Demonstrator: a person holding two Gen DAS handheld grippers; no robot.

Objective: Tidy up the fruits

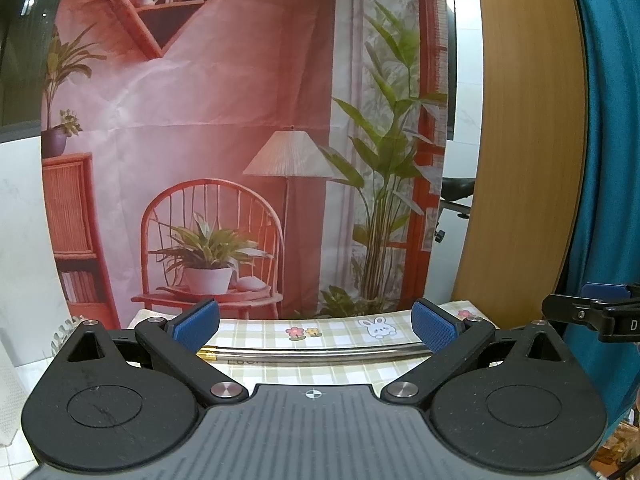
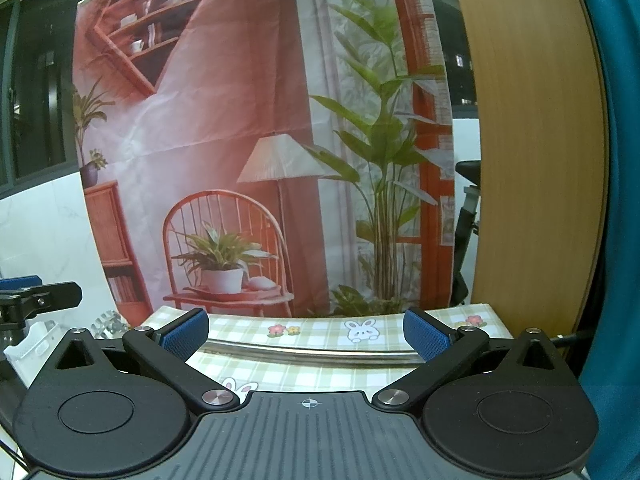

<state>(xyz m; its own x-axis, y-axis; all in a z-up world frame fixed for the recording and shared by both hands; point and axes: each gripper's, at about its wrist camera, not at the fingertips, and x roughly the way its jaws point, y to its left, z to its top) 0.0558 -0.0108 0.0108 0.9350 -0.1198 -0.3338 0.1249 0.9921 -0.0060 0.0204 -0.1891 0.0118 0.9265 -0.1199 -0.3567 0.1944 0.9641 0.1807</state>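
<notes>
Left gripper (image 1: 316,326) wide open, empty | right gripper (image 2: 306,332) wide open, empty | no fruit in either view | metal rod (image 1: 320,354) lies crosswise on checked tablecloth (image 2: 320,330) | nearer hand: cannot tell.

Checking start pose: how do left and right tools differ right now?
Left tool sits lower, so less checked tablecloth shows ahead; right tool sees more cloth, including a bunny print near its base. The metal rod lies farther ahead of the right tool. Both are open, empty, facing the printed backdrop.
</notes>
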